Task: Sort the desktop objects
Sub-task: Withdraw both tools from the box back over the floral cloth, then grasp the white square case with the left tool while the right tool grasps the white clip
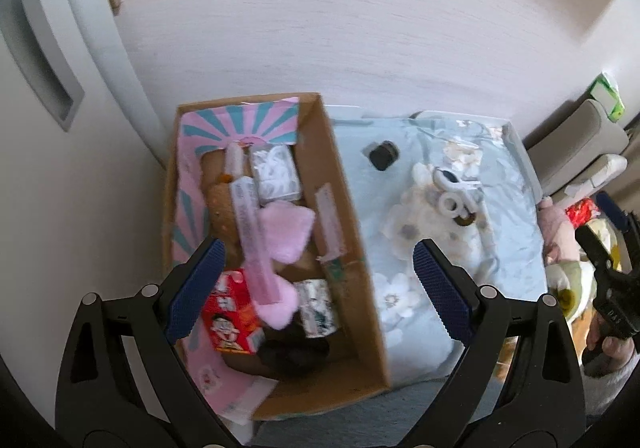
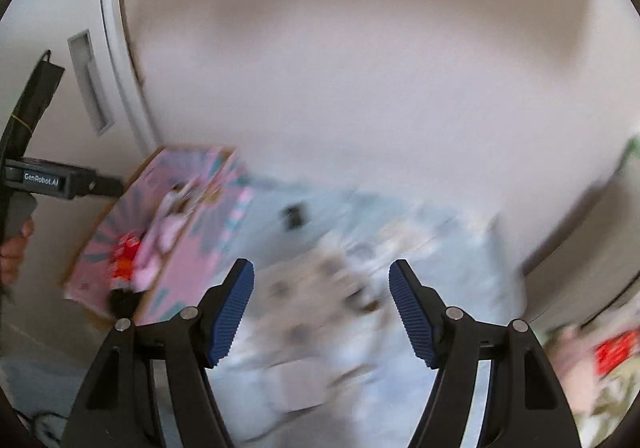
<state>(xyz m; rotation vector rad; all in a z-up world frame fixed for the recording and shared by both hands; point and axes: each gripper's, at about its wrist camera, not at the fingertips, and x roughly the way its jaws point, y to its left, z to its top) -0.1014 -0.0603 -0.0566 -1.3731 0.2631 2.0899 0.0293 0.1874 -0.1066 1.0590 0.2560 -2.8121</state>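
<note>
A cardboard box with a pink and teal lining stands on the left of a table with a pale blue floral cloth. It holds a pink fluffy item, a red carton, white packets, a long tube and a dark object. My left gripper hovers open over the box with nothing between its fingers. White-handled scissors and a small black object lie on the cloth. My right gripper is open and empty above the blurred cloth, right of the box.
A white wall and a door frame rise behind the table. Soft toys and a red item are piled at the right. A hand holds the right gripper's handle there. The left gripper's body shows at the left edge.
</note>
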